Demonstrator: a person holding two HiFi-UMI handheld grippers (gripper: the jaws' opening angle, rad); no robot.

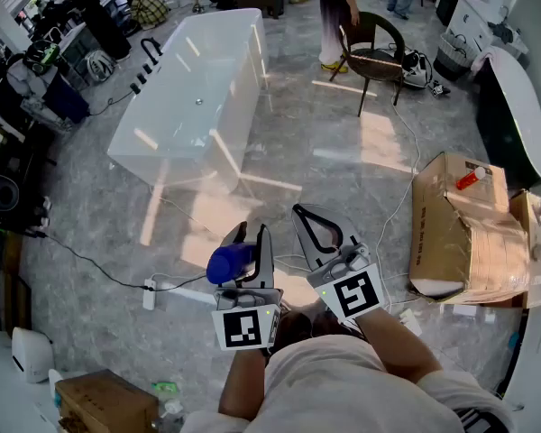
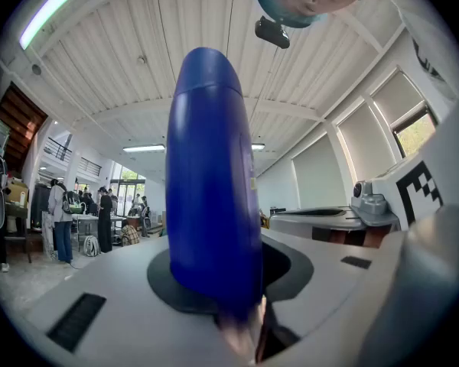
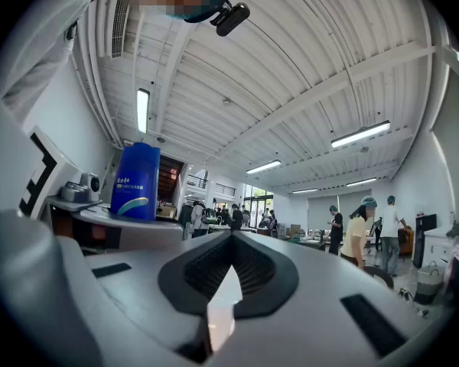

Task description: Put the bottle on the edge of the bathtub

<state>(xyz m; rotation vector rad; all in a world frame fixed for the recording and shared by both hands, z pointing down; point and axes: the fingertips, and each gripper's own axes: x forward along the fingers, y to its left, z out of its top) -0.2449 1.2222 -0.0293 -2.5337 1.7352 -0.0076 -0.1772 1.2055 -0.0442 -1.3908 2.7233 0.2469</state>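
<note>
In the head view a blue bottle sits between the jaws of my left gripper, close in front of the person's body and above the floor. The left gripper view shows the same blue bottle standing upright between the black pads, filling the middle of the picture. My right gripper is beside it on the right, jaws together and holding nothing. From the right gripper view the bottle appears at the left. The white bathtub stands on the floor well ahead and to the left.
A cardboard box with a red-capped can on top stands at the right. A chair and a standing person are behind the tub. A power strip and cable lie on the floor at the left.
</note>
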